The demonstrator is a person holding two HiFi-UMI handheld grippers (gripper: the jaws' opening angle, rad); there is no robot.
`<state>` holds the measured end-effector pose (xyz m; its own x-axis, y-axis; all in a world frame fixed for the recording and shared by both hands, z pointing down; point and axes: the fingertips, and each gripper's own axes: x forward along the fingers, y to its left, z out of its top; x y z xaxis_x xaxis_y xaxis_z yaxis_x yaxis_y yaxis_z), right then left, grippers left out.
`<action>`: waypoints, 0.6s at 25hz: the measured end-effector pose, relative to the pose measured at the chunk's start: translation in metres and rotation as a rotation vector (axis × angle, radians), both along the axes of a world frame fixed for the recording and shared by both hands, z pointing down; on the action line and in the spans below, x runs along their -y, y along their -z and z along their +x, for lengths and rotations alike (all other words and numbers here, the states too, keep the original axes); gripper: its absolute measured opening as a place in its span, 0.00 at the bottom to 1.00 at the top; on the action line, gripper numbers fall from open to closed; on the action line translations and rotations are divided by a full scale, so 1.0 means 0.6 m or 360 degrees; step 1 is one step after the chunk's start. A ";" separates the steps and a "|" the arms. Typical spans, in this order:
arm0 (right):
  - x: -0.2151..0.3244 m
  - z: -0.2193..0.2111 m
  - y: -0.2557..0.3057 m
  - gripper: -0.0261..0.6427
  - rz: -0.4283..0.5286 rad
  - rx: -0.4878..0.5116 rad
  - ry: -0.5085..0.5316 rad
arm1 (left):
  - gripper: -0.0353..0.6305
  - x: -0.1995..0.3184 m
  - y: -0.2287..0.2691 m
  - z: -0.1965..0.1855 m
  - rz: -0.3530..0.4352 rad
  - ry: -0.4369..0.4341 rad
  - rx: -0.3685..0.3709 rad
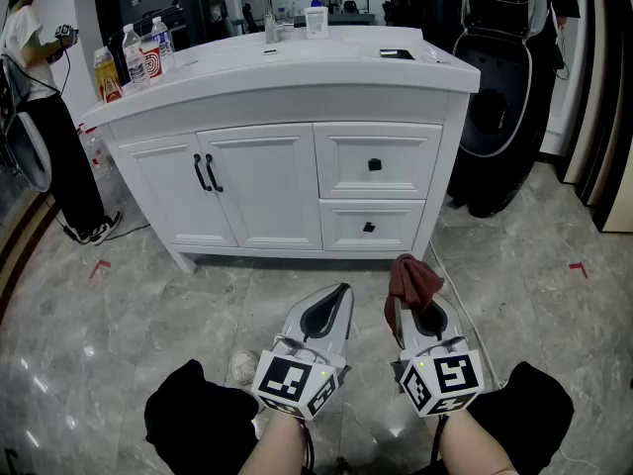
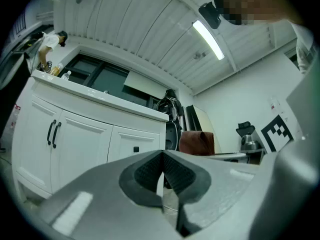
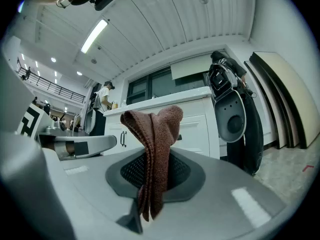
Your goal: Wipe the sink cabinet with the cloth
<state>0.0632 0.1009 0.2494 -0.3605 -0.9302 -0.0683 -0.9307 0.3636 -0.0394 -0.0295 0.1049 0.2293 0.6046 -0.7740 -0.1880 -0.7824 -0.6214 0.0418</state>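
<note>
Right gripper (image 1: 419,310) sits in front of the sink cabinet (image 1: 259,181), low before its two drawers (image 1: 374,191) and well short of them. Its jaws are clamped on the brown cloth (image 1: 410,279). The cloth is folded to a narrow strip with its long axis along the jaws. Its bunched end sticks out past the tips toward the cabinet, and its loose ends trail back. Left gripper (image 1: 331,310) is just beside it, also facing the cabinet, jaws pressed together with nothing between them.
</note>
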 end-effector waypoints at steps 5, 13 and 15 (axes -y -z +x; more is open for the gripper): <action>0.006 0.000 -0.003 0.16 -0.0003 -0.0002 -0.0008 | 0.05 0.005 -0.011 0.003 0.0022 -0.0010 0.0036; 0.010 0.004 -0.011 0.16 -0.0022 0.0005 -0.0023 | 0.05 0.011 -0.014 0.001 0.0014 -0.0004 0.0069; 0.015 0.009 -0.016 0.17 -0.0027 0.0019 -0.0038 | 0.05 0.017 -0.016 0.002 0.0001 -0.0007 0.0065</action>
<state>0.0687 0.0920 0.2587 -0.3373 -0.9397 -0.0564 -0.9386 0.3403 -0.0566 -0.0284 0.0946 0.2389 0.6152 -0.7712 -0.1636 -0.7808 -0.6247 0.0091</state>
